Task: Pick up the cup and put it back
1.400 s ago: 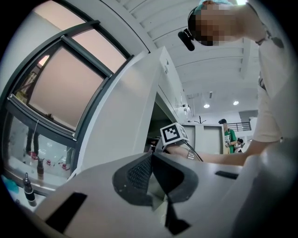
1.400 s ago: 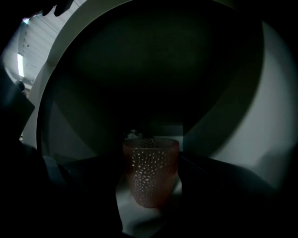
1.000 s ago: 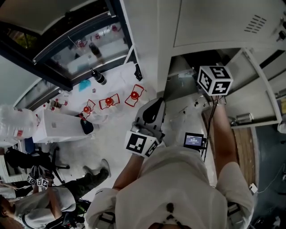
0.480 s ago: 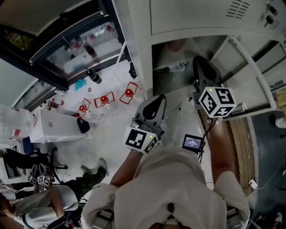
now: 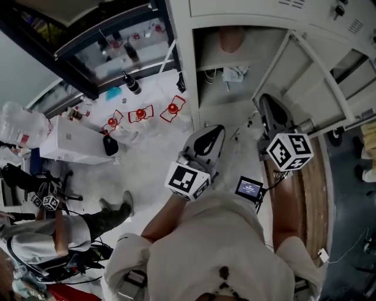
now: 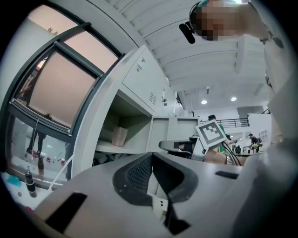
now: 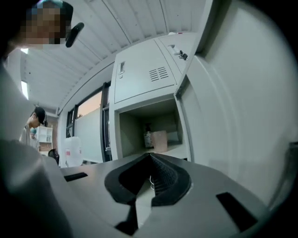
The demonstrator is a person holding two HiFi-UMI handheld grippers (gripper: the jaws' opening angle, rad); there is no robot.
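Ahead of both tools, well apart, the cup (image 7: 159,141) is standing on the locker shelf (image 7: 177,149). The right hand-held gripper (image 7: 150,175) is just finishing closing on nothing, and the left hand-held gripper (image 6: 151,176) is sitting clenched and empty. Probably pre-pick: the next move is calling for reopened jaws and a forward reach.

You're wearing a pale short-sleeved shirt (image 5: 217,253); your grey left gripper (image 5: 215,129) and right gripper (image 5: 267,101) are carrying black-and-white marker cubes (image 5: 187,181).

I take this for a lab or test hall; grey steel lockers (image 5: 235,9), a glazed partition (image 5: 117,47), red floor markers (image 5: 141,113), another person (image 5: 59,235) beside a tripod (image 5: 56,191).
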